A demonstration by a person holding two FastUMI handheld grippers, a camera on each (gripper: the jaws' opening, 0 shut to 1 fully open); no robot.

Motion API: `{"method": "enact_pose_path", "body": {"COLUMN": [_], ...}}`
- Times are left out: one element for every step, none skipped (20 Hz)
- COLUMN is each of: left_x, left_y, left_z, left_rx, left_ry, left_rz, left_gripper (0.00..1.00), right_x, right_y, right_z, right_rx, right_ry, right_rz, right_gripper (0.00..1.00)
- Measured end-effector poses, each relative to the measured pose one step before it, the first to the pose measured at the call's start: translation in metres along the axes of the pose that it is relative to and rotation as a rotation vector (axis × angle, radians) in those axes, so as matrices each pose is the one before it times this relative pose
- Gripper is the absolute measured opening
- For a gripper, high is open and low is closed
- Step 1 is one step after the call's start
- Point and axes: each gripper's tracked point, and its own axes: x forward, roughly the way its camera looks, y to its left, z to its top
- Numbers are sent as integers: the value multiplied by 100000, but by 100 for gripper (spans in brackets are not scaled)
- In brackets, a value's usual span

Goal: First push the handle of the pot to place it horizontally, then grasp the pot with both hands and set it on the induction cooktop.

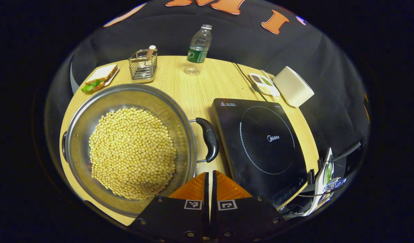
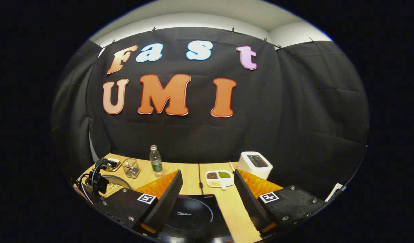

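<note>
A steel pot (image 1: pixel 180 111) full of yellow beans (image 1: pixel 132 152) sits on the left half of the wooden table. Its black side handle (image 1: pixel 208 138) points toward the black induction cooktop (image 1: pixel 264 141) lying just to its right. A second handle (image 1: pixel 63 146) shows at the pot's far left rim. My left gripper (image 1: pixel 209 173) hovers shut and empty near the pot's right rim, just below the black handle. In the right gripper view, my right gripper (image 2: pixel 207 177) stands open above the cooktop (image 2: pixel 190 212), with the pot (image 2: pixel 117 184) far off to the left behind the other gripper's rig (image 2: pixel 99 180).
At the back of the table stand a plastic bottle (image 1: pixel 197 50), a wire holder (image 1: pixel 143 65), a plate with a sandwich (image 1: pixel 100 77), a divided snack dish (image 1: pixel 263 83) and a white toaster (image 1: pixel 293 86). A black cable (image 1: pixel 242 76) runs across the table behind the cooktop.
</note>
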Motion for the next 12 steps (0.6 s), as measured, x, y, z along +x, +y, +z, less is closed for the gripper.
{"method": "enact_pose_path", "body": {"left_x": [-945, -906, -1006, -876, -659, -738, -646, -415, -502, -486, -82, -92], "left_y": [547, 582, 671, 1220, 1693, 1499, 1414, 1129, 1245, 1469, 1752, 2001], "left_z": [-211, -122, -47, -156, 24, 79, 90, -42, -198, 141, -19, 71], "left_rx": [946, 401, 164, 259, 796, 1130, 1049, 236, -45, -754, -1117, -1157], "left_ry": [-725, -417, -700, -1073, -772, -1170, -1822, -485, 39, -1085, -1026, -1161], "left_rz": [-237, -75, 356, 3027, 4857, 2634, 1648, 918, 2121, 2852, 3753, 4097], "left_gripper": [2, 2, 2, 2, 2, 2, 1, 1, 1, 7, 31, 41], "right_x": [495, 518, 684, 664, 687, 799, 743, 775, 740, 803, 749, 806], "right_y": [1655, 1603, 1769, 1601, 1670, 1523, 1524, 1506, 1519, 1444, 1475, 1344], "right_z": [-605, -680, -691, -774, -846, -952, -1053, -1217, -945, -757, -469, -422], "right_rx": [205, 12, -232, -177, 9, 225, 443, 285, -53, -524, -754, -739], "right_ry": [2870, 3014, 3633, 3984, 4360, 4793, 4855, 4567, 4416, 3600, 3054, 2938], "right_rz": [3336, 3437, 3594, 3588, 3685, 3543, 3168, 2701, 2849, 2866, 2893, 2399], "right_gripper": [95, 95, 95, 95, 95, 95, 95, 96, 95, 95, 95, 95]}}
